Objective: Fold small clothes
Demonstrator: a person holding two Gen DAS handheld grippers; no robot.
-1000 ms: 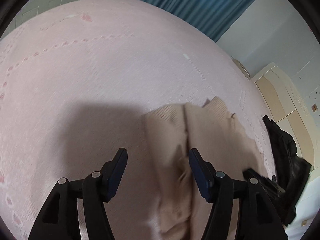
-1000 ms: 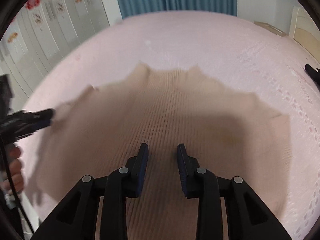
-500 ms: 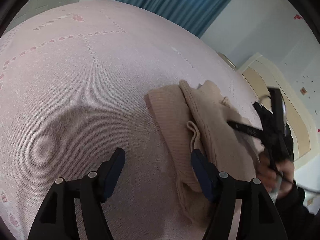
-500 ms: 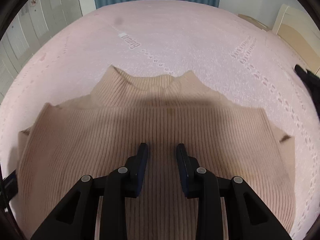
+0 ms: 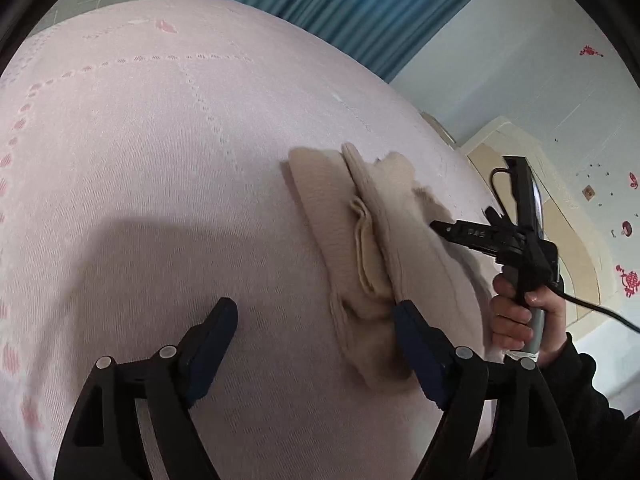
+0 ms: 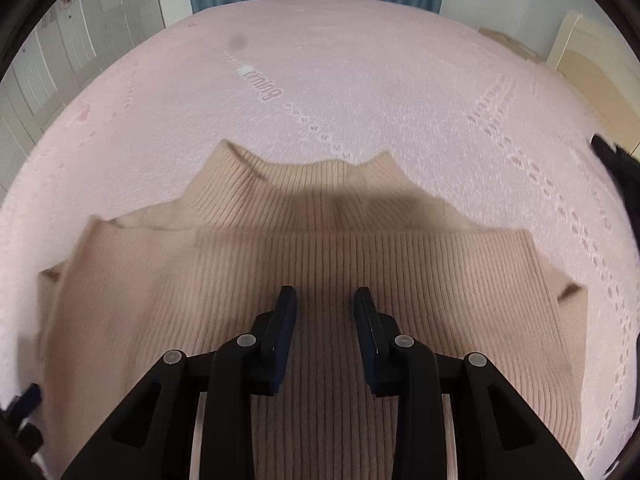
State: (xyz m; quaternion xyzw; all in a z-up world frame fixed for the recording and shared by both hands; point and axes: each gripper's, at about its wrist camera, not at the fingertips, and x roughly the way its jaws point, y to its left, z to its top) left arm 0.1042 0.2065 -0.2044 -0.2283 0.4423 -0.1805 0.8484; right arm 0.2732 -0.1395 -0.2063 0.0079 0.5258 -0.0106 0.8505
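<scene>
While the beige ribbed-knit sweater (image 6: 320, 280) lies spread on the pink knitted bedspread (image 6: 360, 80), collar pointing away from the right wrist camera, both tongs hang over it and neither grips anything.

Left tongs (image 5: 314, 312): jaws wide apart and opening. Right pad sits at the near edge of the bunched sweater (image 5: 372, 248), left pad over bare bedspread (image 5: 160, 160). Some loose knit lies inside the gap near the right pad; no pad presses on it. Can't tell whether the right pad touches the fabric or only overlaps it in view.

Right tongs (image 6: 325, 300): jaws part open, narrow gap, only flat ribbed fabric visible behind the gap. Nothing pinched. From the left wrist view the right tongs (image 5: 438, 226) point at the sweater's far side, held by a hand (image 5: 520, 316) in a dark sleeve (image 5: 592, 400), black cable (image 5: 592, 308) trailing off the handle.

Sweater state: left-camera side shows one edge rumpled and doubled into a ridge; right-camera side shows body mostly flat, short sleeve corners sticking out both sides.

Background: blue curtain (image 5: 340, 4), cream headboard (image 5: 568, 216), a dark item (image 6: 618, 168) at the bedspread's right edge, too blurred to identify.
</scene>
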